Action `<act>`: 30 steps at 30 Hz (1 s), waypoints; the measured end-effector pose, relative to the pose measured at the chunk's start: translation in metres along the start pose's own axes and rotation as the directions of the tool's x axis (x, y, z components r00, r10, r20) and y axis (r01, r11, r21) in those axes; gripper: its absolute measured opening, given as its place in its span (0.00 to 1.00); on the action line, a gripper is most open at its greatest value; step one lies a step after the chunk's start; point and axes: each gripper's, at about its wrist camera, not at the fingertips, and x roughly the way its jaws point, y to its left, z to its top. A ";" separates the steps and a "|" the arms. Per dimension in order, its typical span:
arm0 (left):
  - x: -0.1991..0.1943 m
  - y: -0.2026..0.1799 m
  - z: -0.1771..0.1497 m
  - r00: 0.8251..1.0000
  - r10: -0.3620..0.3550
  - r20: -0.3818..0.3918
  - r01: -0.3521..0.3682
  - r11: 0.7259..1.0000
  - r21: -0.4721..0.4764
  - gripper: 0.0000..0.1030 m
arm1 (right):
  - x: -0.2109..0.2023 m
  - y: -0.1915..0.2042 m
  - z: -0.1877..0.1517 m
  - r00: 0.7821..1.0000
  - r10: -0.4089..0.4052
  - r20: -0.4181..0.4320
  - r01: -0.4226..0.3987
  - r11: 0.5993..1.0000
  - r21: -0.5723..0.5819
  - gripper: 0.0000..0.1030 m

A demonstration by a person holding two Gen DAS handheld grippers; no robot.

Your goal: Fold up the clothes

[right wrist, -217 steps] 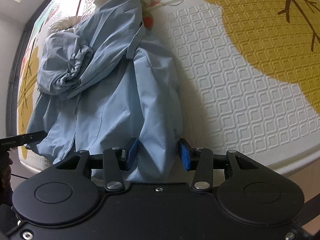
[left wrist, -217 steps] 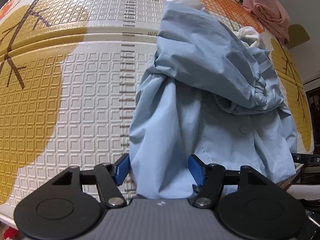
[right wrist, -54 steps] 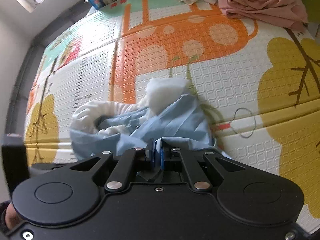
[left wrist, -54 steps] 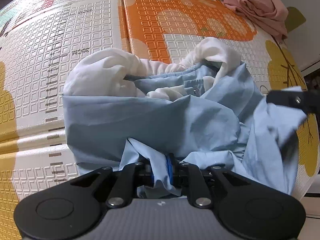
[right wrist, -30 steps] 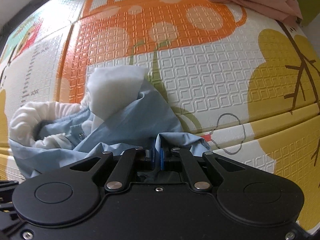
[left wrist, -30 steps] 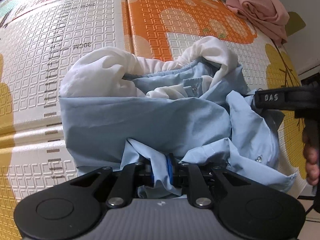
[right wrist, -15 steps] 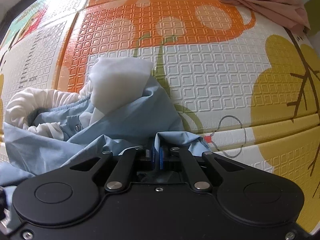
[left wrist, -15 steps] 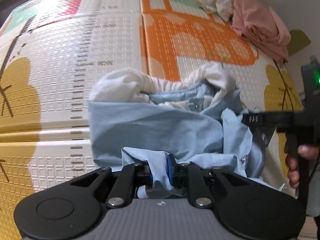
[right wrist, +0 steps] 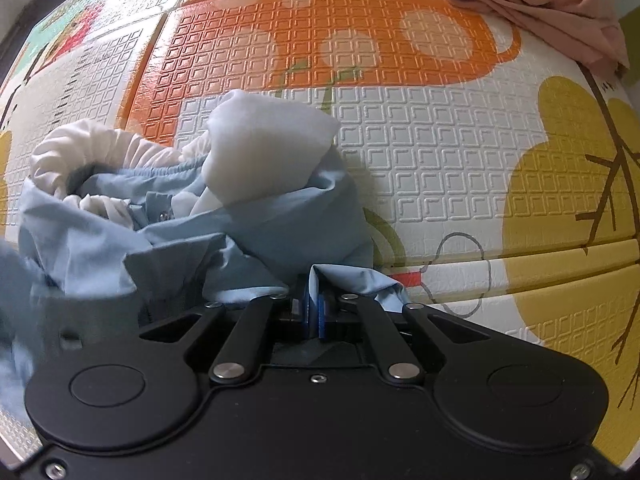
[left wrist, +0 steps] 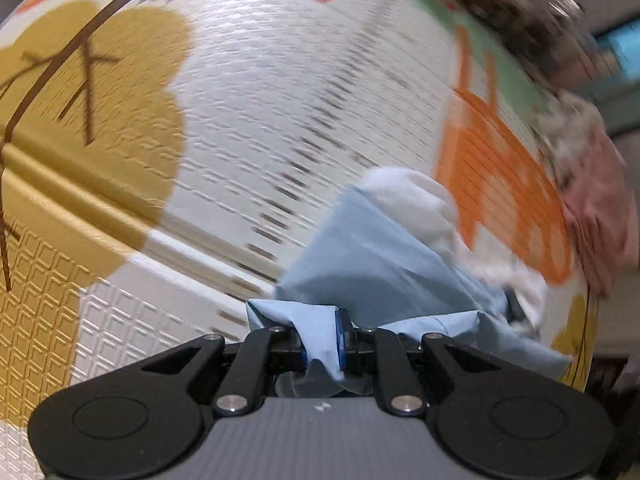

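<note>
A light blue jacket (right wrist: 248, 236) with a white lining (right wrist: 264, 148) lies crumpled on the patterned foam play mat (right wrist: 440, 152). My right gripper (right wrist: 314, 312) is shut on a thin fold of its blue hem, close to the mat. In the blurred left wrist view the same blue jacket (left wrist: 372, 264) stretches away from my left gripper (left wrist: 324, 344), which is shut on a bunched edge of the cloth. Its white lining (left wrist: 416, 200) shows beyond the blue cloth.
A pink garment (right wrist: 540, 4) lies heaped at the mat's far right corner, also the pink garment (left wrist: 596, 216) in the left wrist view. Blurred clutter (left wrist: 500, 4) stands along the mat's far edge. White and yellow mat (left wrist: 120, 160) spreads to the left.
My left gripper has swung sideways and rolled, dragging its jacket edge along; its view is now blurred and shows far more mat on the left. The right gripper has stayed put.
</note>
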 end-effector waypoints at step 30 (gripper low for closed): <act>0.008 -0.008 0.008 0.997 0.077 -0.022 -0.075 0.993 0.088 0.17 | -0.016 -0.073 -0.003 0.992 0.121 0.040 -0.127 0.949 0.288 0.04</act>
